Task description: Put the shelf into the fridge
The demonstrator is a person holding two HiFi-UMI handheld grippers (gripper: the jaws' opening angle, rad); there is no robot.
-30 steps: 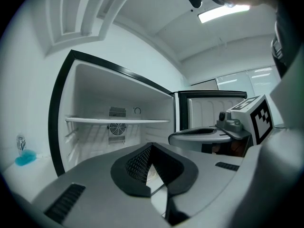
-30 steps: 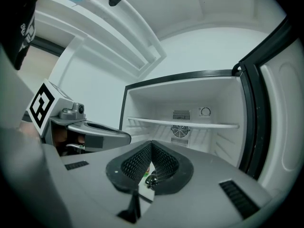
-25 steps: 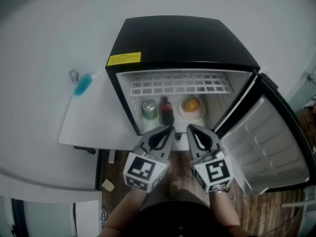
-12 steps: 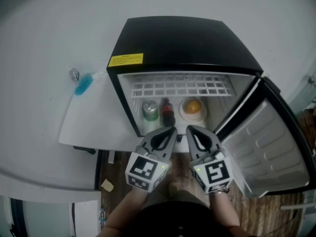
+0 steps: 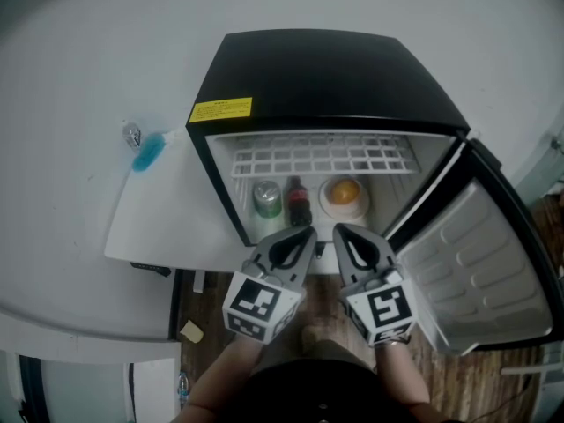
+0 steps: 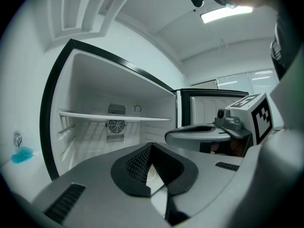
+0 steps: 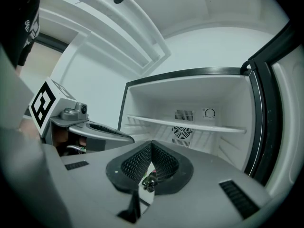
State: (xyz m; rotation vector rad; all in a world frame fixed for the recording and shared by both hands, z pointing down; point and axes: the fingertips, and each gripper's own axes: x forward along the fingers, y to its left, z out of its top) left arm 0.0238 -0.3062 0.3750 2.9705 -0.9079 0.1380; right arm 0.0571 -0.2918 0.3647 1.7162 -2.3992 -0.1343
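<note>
The black mini fridge (image 5: 326, 69) stands with its door (image 5: 476, 263) swung wide to the right. The white wire shelf (image 5: 322, 155) lies level across the upper part of the fridge; its front edge also shows in the left gripper view (image 6: 114, 117) and the right gripper view (image 7: 185, 123). My left gripper (image 5: 304, 233) and right gripper (image 5: 342, 232) hover side by side just in front of the opening, below the shelf. Both are shut with nothing between their jaws and touch nothing. The left gripper (image 6: 152, 148) and right gripper (image 7: 151, 146) point level into the fridge.
Under the shelf stand a green can (image 5: 267, 196), a dark bottle (image 5: 298, 201) and an orange (image 5: 344, 189) in a white bowl. A white panel (image 5: 167, 210) leans at the fridge's left, with a blue object (image 5: 148, 151) beyond it. The open door blocks the right side.
</note>
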